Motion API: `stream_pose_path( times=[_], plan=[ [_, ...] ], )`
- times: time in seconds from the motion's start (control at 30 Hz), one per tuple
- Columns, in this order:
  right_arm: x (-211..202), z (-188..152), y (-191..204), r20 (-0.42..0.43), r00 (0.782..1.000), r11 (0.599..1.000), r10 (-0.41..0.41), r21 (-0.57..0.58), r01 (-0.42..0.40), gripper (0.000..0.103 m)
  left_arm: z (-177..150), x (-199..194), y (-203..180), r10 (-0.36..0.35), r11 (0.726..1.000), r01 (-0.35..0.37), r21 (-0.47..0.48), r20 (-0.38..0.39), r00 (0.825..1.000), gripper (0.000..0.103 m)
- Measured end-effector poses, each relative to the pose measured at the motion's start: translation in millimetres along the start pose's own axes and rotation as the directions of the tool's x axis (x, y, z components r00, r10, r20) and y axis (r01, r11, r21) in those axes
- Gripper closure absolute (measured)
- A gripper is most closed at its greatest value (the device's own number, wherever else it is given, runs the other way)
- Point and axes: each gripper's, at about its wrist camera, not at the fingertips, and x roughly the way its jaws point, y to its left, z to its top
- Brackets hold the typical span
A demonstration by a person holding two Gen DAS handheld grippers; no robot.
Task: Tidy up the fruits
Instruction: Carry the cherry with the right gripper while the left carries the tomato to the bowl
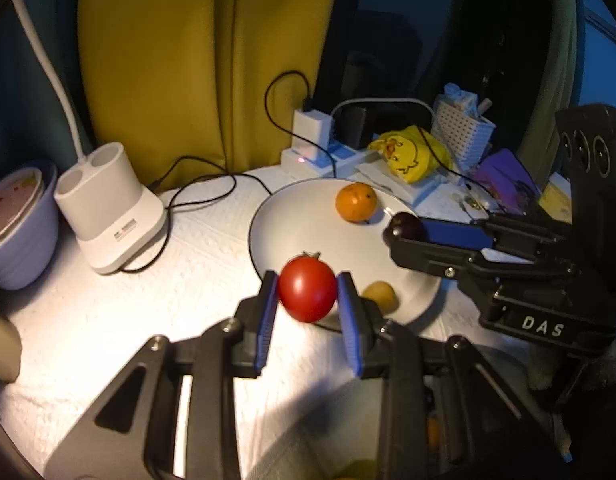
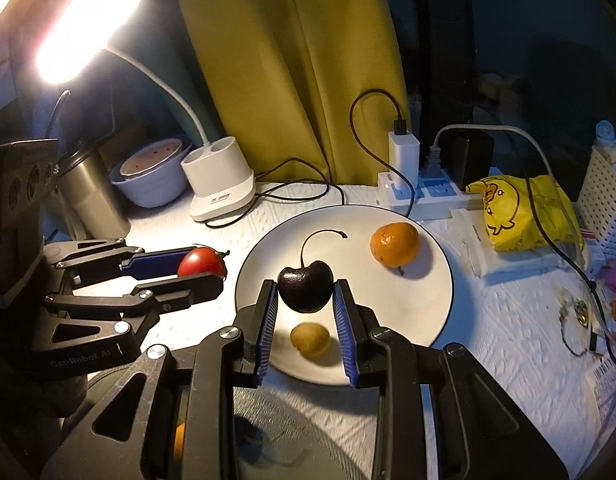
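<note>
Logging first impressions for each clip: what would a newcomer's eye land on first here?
Probably the two held fruits: the left gripper pinches a red tomato at the white plate's near-left edge, while the right gripper clamps a dark cherry, stem up, over the plate. Next, the glaring lamp at upper left, then the orange and a small yellowish fruit lying on the plate.

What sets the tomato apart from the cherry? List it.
The tomato is bright red, the cherry near black. The tomato looks bigger. The cherry has a long curved stem; the tomato only a small calyx. The tomato hangs beside the plate, the cherry over it. Both are gripped in jaws.
</note>
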Motion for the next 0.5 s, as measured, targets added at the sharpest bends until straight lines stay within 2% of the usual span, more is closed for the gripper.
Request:
stream_pose_path(
  times=[0.43,0.5],
  plan=[
    [51.8,9.0,-24.8,-0.036,0.999,0.996,-0.006,0.091,0.009,0.073,20.8,39.3,11.9,-0.037,0.999,0.036,-0.020,-0.017,0.999,0.072],
    [59.1,10.1,-27.8,-0.043,0.999,0.995,-0.005,0.103,0.009,0.073,23.4,45.8,13.7,-0.049,0.998,0.047,-0.034,-0.046,0.998,0.072]
  ],
)
